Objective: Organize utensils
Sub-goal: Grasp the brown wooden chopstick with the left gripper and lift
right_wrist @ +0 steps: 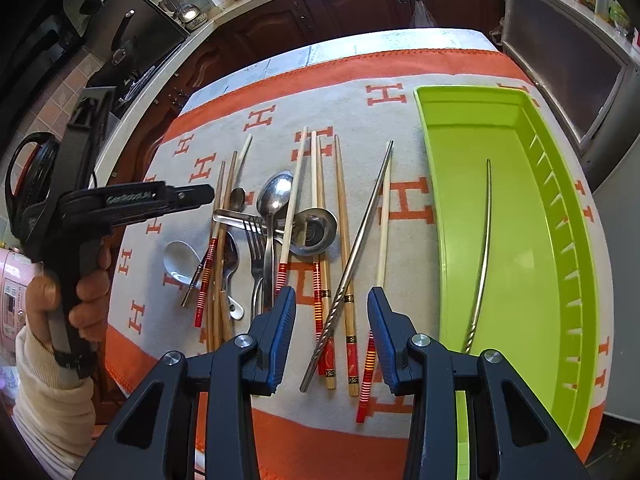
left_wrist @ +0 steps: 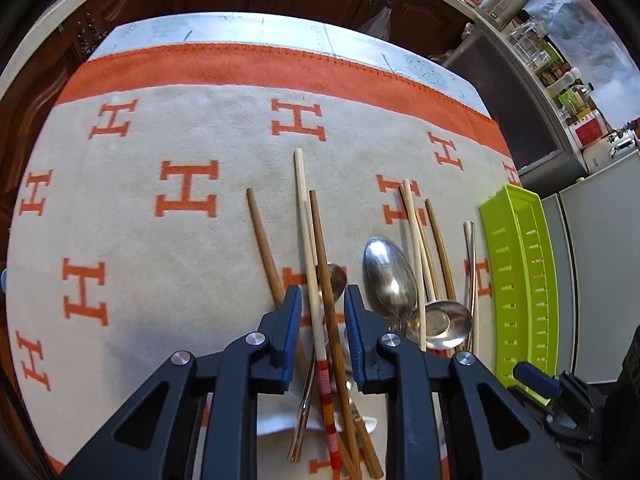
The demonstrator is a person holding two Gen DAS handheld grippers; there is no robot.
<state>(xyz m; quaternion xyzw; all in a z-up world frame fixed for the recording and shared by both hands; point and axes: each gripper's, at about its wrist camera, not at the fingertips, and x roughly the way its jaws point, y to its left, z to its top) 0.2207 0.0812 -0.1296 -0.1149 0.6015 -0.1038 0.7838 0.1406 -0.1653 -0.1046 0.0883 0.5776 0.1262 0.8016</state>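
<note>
Left gripper lowered over the chopstick pile, jaws narrowed but not yet pinching.

A white chopstick and a brown chopstick are straddled at frame centre; one only should be pinched. Right gripper is held part-open over a twisted metal chopstick, nothing grasped. Green tray, at right, holds one metal chopstick.

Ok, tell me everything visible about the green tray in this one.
The green tray is a long, narrow, lime-coloured bin, plastic by its look, with a smooth floor, a flat rim and a row of slots along its right wall. It lies flat on the H-patterned cloth at the right of the utensil pile, open side up. One metal chopstick lies lengthwise inside it, twisted end nearest the camera; nothing else is in it. Neither gripper touches it.
</note>
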